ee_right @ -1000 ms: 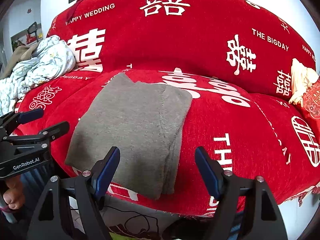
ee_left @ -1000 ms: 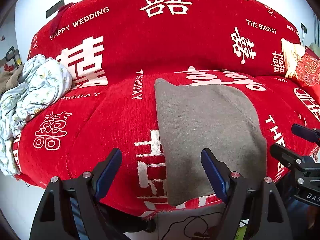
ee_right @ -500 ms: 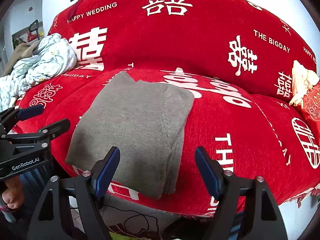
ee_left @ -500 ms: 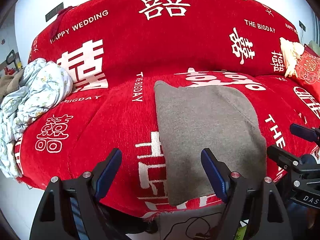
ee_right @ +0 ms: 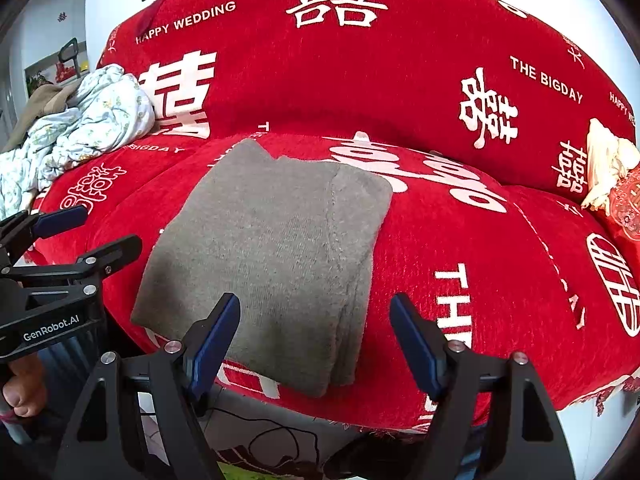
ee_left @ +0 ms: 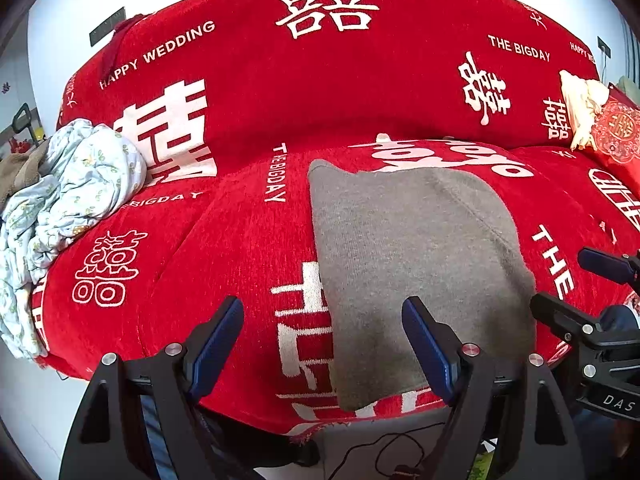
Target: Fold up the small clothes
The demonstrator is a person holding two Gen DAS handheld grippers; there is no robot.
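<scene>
Lying folded flat on the seat of the red sofa [ee_left: 240, 240]: grey knit garment [ee_left: 416, 264], near edge hanging slightly over the sofa's front, layered fold edges showing at its right side in the right wrist view [ee_right: 276, 248].

Hovering just in front of the sofa's front edge: left gripper [ee_left: 322, 344], blue-padded fingers [ee_left: 218, 340] spread wide, gripping nothing, right finger sitting over the garment's near left part, contact not clear.

Hovering just in front of the sofa too: right gripper [ee_right: 316, 340], fingers [ee_right: 414, 344] spread wide, gripping nothing, straddling the garment's near right corner.

Sitting bunched at the sofa's left end: pale blue floral cloth [ee_left: 68, 196]. Resting at the sofa's right end: cream cloth [ee_right: 608, 168] beside a red cushion [ee_left: 616, 132].
</scene>
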